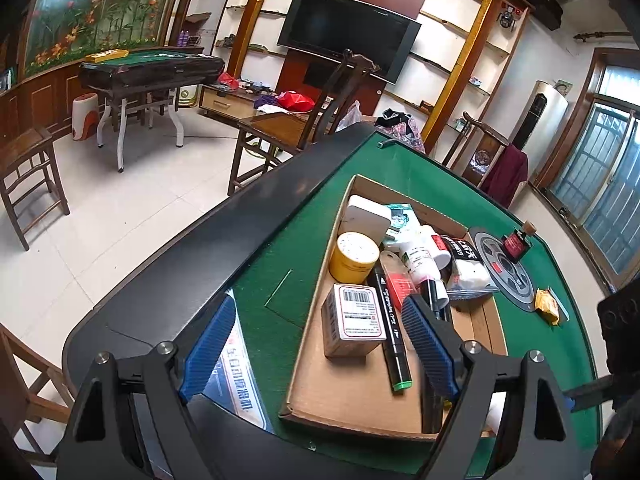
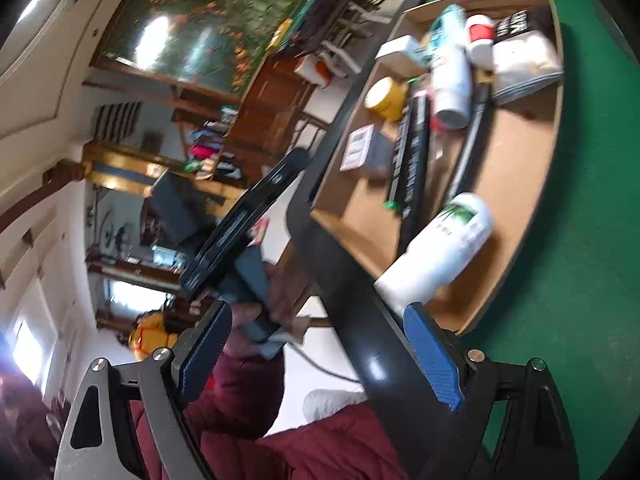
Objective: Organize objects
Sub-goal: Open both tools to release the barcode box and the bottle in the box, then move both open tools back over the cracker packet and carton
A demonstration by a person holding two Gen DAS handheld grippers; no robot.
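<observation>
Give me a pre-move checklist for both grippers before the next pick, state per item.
1. Left gripper empty, jaws wide: ok.
2. Right gripper empty: ok, nothing between the pads; the white bottle lies in the cardboard box just ahead of its right pad.
3. Loose items left on the green table: not ok, small red bottle and orange packet sit outside the box.
4. Free space in box: ok, bare floor at the near end.
5. Right wrist view sharp enough to aim: not ok, blurred.
6. Contact between right pad and white bottle: cannot tell.
</observation>
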